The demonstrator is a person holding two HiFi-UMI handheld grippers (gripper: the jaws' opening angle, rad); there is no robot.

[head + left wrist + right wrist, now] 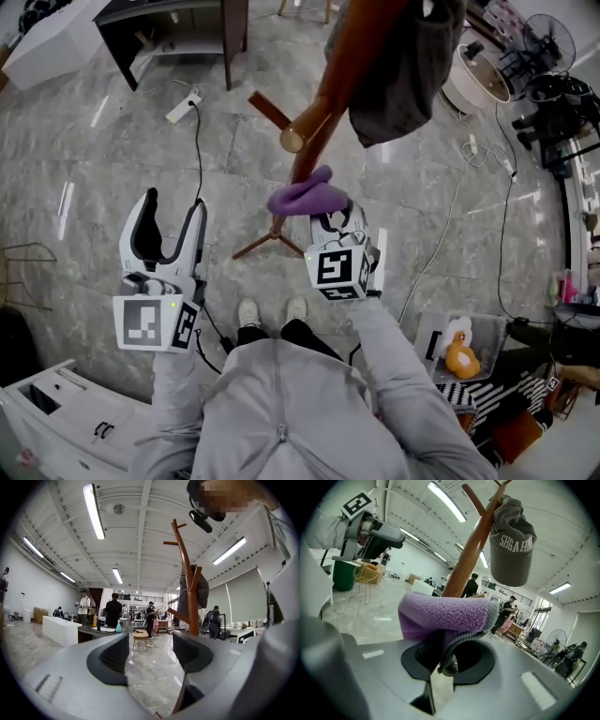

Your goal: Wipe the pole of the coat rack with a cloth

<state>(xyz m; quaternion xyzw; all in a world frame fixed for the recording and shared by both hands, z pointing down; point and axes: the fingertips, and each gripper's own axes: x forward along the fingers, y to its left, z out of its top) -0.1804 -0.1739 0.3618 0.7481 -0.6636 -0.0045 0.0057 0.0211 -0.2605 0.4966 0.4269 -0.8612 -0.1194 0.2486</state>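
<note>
Grey sleeves (403,375) reach forward. At their end, the right gripper (325,214) is clamped on a fluffy purple fleece cloth (302,194), laid against the brown wooden coat-rack pole (314,141) below a hanging grey cap (511,550), seemingly ready for rubbing. To the side, the left gripper (173,211) is empty with jaws wide apart, clear of the work. Beyond lies the grey marble floor (94,169).

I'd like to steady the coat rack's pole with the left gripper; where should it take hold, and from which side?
Probably the bare stretch of the pole just below the cloth, approached from the person's left by the open left gripper. The shaft there is round and plain; pegs and the cap crowd it higher up, and the right gripper occupies the other side.
</note>
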